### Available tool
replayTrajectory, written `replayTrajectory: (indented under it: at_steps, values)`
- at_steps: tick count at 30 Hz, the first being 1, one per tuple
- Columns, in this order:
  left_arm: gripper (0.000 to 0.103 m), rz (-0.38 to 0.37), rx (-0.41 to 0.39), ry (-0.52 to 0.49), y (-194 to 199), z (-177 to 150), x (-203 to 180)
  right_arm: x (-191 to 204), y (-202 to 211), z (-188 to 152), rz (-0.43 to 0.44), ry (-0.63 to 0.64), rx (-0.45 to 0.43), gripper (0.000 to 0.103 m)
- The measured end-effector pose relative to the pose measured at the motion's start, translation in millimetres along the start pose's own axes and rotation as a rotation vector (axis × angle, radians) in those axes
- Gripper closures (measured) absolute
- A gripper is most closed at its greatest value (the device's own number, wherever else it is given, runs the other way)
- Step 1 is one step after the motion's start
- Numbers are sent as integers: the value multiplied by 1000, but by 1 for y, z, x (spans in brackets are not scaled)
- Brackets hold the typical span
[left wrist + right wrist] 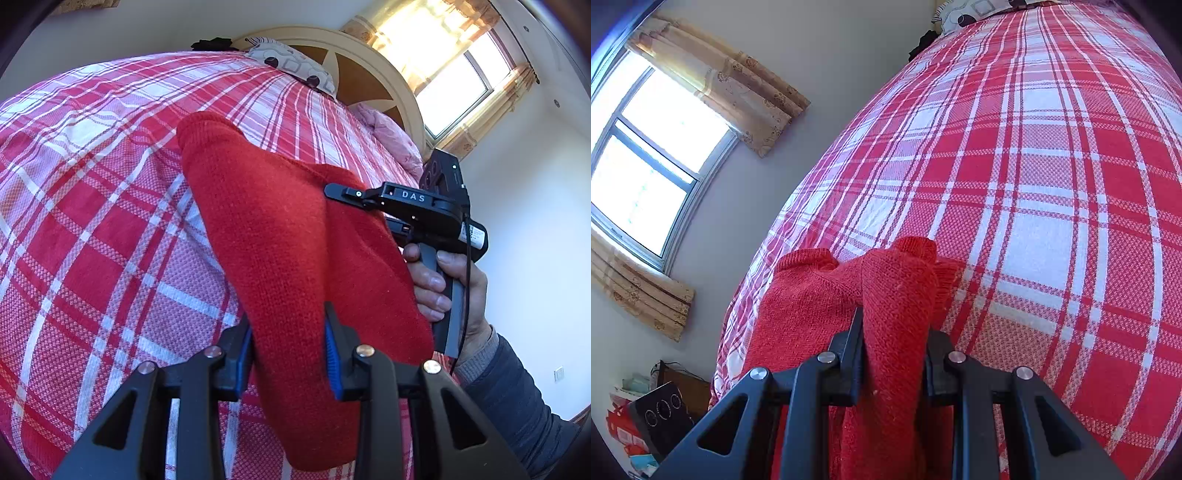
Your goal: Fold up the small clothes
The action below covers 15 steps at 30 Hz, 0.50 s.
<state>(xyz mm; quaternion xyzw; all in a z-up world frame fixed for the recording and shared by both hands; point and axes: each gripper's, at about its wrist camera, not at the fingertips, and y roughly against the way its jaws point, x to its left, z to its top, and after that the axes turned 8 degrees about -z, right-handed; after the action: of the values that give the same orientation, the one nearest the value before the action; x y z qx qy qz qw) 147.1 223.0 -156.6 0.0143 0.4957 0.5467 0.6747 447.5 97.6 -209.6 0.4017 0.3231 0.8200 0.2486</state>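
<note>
Left wrist view shows the left gripper (290, 354) pinching a fold of a red knitted garment (280, 236), its blue-lined pads (331, 363) pressed into the wool from both sides. The garment hangs as a thick, doubled band from the jaws and runs away across the bed (92, 221), which is covered by a red-and-white checked spread. The cloth's far end reaches toward the middle of the bed; its near end droops below the gripper toward the bed's near edge.

On the right of the same view, a hand (443, 284) in a grey sleeve (517, 391) grips the handle of the right gripper (895, 350), a black tool marked "DAS" whose finger lies against the upper right edge of the garment.

Right wrist view shows that gripper's jaws clamped on a bunched ridge of the same red knit, with the ridge standing up between the two black fingers. More of the garment, with a ribbed cuff or hem, lies on the bed to the left of the jaws, near the bed's side edge.

A patterned pillow (291, 62) rests at the head of the bed against a rounded headboard (369, 74). A curtained window (646, 155) lights the wall beside the bed.
</note>
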Motion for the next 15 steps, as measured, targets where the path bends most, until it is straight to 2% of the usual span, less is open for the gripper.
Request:
replayTrajectory:
  at_steps: [2, 7, 9, 12, 13, 15]
  values:
    - [67, 4, -2, -7, 0, -2, 0, 0, -2, 0, -6, 3, 5, 76]
    - [51, 33, -10, 18, 2, -4, 4, -12, -1, -6, 16, -64, 39, 51]
    - [44, 61, -18, 23, 4, -5, 4, -15, 8, -12, 19, -53, 40, 50]
    - [43, 65, -15, 26, 13, -12, 1, -16, 34, -30, 43, -21, 29, 44]
    - [43, 65, -14, 15, 16, -15, -1, -18, 47, -42, 75, -15, 32, 39]
    - [40, 70, -6, -11, 20, -27, -5, -18, 63, -58, 116, 1, 40, 39]
